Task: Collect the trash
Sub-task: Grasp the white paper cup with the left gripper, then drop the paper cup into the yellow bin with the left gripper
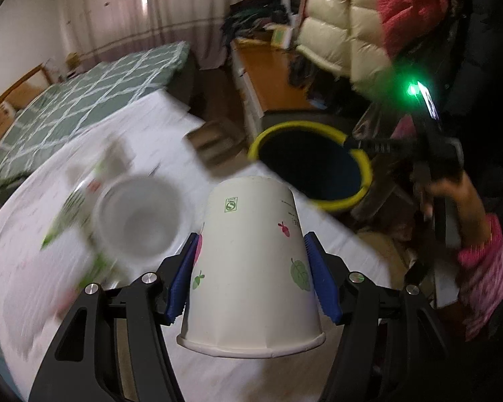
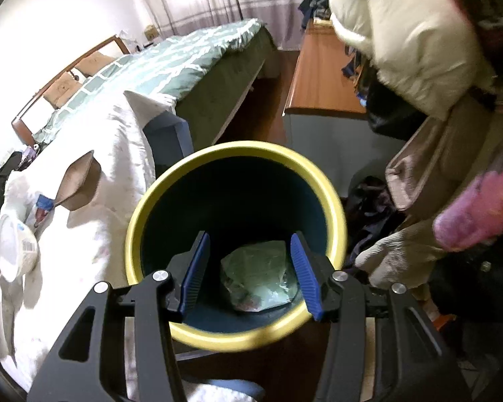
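A: What does the left gripper have?

B: An upside-down paper cup, white with small leaf and fruit prints. Its jaws are clamped on the cup's sides, the blue pads pressing on the wall at left and right, and the rim hangs below them. The cup is lifted clear of the tabletop, which is covered in a white cloth.

A: Anything else on that tabletop?

B: A clear plastic cup lying on its side just left of the paper one, with a green-and-white wrapper beside it. Both are blurred. A brown piece of cardboard sits farther back near the edge.

A: And the bin?

B: The dark bin with a yellow rim stands off the tabletop's far right edge. In the right wrist view it sits directly below the right gripper, and a crumpled greenish plastic bag lies at its bottom.

A: Is the right gripper holding something?

B: No. Its jaws stand partly open with nothing between them; the bag is far below inside the bin. The left view shows a hand in a pink sleeve holding that gripper above the bin.
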Motion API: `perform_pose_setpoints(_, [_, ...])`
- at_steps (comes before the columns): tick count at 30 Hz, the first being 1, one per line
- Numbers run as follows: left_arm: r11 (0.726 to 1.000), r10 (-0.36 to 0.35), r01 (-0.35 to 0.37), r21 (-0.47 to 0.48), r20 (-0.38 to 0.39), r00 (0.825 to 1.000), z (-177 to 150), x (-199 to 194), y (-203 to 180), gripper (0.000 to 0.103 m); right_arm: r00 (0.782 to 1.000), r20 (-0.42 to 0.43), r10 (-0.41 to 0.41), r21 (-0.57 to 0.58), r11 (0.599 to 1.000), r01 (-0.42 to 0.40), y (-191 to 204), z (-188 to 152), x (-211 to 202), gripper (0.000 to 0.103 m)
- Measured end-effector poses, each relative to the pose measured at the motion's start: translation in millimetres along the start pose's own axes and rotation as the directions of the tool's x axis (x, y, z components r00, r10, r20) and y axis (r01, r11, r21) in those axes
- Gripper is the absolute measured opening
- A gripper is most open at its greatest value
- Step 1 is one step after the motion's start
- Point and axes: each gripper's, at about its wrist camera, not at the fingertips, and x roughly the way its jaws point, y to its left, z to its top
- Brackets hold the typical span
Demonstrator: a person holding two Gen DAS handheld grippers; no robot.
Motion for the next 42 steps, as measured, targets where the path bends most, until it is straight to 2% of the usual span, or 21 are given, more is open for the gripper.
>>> perform_pose_setpoints(4, [0.998, -0.055, 0.054, 0.023, 0.016, 0.998, 42.8, 34.7, -21.0, 0.062, 0.999, 0.033, -0.022, 0.008, 1.000, 0.022, -13.7, -10.3, -23.5, 0.048])
perform_pose_setpoints(6, [0.998, -0.059, 0.059, 0.038, 0.017, 0.998, 59.5, 51.3, -31.9, 0.062, 0.998, 0.042, -0.046, 0.008, 0.999, 0.046, -21.6, -16.5, -33.8, 0.048])
perform_pose_setpoints(11, [0.994, -0.096, 0.097, 0.052, -0.021, 0.995, 98.9, 105.0, -57.6, 0.063, 0.996, 0.046, -0.072, 0.033, 0.997, 0.070, -39.2, -31.5, -49.3, 0.049])
perform_pose_setpoints(18, [0.994, -0.084, 0.087, 0.067, -0.051, 0.995, 125.3, 170.0, -84.8, 0.071, 0.995, 0.036, -0.096, 0.066, 0.993, 0.094, -56.9, -47.5, -57.6, 0.054])
perform_pose_setpoints(20, [0.995, -0.072, 0.076, 0.062, -0.051, 0.996, 128.3, 181.3, -86.3, 0.082, 0.994, 0.034, -0.101, 0.075, 0.992, 0.098, -61.6, -52.1, -60.3, 0.054])
perform_pose_setpoints(23, [0.997, -0.061, 0.063, 0.041, -0.054, 0.997, 131.3, 188.7, -84.0, 0.083, 0.994, 0.030, -0.100, 0.084, 0.992, 0.098, -63.3, -52.6, -61.2, 0.054])
perform_pose_setpoints(26, [0.997, -0.083, 0.083, 0.010, -0.021, 0.996, 127.5, 163.5, -73.6, 0.083, 0.996, 0.031, -0.088, 0.080, 0.993, 0.085, -60.4, -54.9, -62.1, 0.054])
perform_pose_setpoints(33, [0.996, -0.046, 0.055, -0.066, 0.131, 0.990, 95.0, 56.6, -38.2, 0.090, 0.999, 0.022, -0.040, 0.022, 0.999, 0.040, -30.1, -55.5, -55.6, 0.055])
perform_pose_setpoints(39, [0.982, 0.062, -0.024, -0.188, 0.200, 0.978, 33.8, -27.6, 11.6, 0.092, 1.000, 0.008, 0.027, -0.065, 0.998, -0.026, 18.4, -54.4, -49.6, 0.055])
perform_pose_setpoints(42, [0.959, 0.162, -0.103, -0.265, 0.211, 0.964, -3.5, -63.7, 41.1, 0.092, 0.998, 0.008, 0.061, -0.107, 0.992, -0.060, 44.5, -53.5, -49.8, 0.055])
